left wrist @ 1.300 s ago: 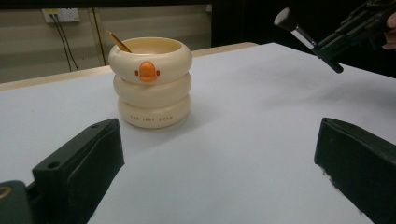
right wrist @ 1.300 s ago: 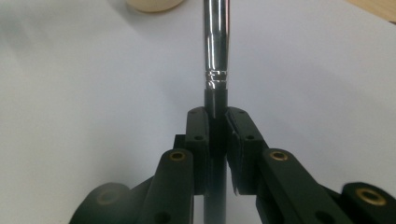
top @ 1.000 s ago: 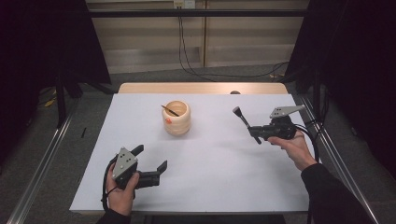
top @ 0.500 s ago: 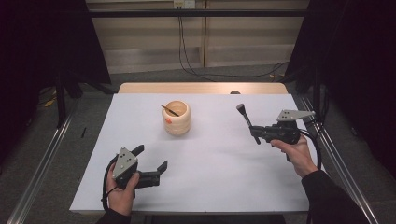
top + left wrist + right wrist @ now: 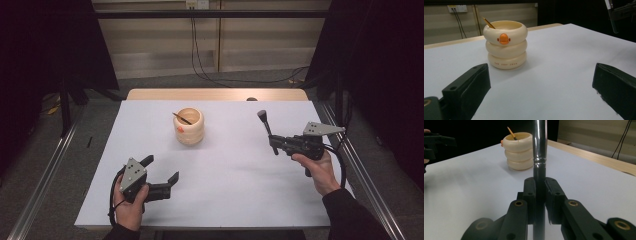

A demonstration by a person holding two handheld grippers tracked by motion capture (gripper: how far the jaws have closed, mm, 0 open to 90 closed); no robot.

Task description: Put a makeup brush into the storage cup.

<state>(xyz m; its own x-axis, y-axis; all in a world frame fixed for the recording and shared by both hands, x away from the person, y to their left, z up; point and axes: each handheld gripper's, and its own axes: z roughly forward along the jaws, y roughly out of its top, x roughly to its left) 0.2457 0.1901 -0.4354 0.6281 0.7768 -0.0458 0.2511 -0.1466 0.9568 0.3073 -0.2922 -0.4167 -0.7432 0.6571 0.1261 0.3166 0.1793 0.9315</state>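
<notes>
On the white table (image 5: 225, 175), my right gripper (image 5: 274, 144) clamps a brush (image 5: 265, 125), its tip cut off in the right gripper view. My left gripper (image 5: 161, 175) gapes wide, well short of the cup (image 5: 188, 127).

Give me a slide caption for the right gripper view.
Right claw shut on a dark makeup brush, its handle upright, cream ringed cup beyond on white table.

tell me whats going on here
A person works at a white table with a gripper in each hand. The right gripper is shut on a makeup brush, held up off the table. The left gripper is open and holds nothing. Between them stands a cream holder with a pencil in it.
</notes>
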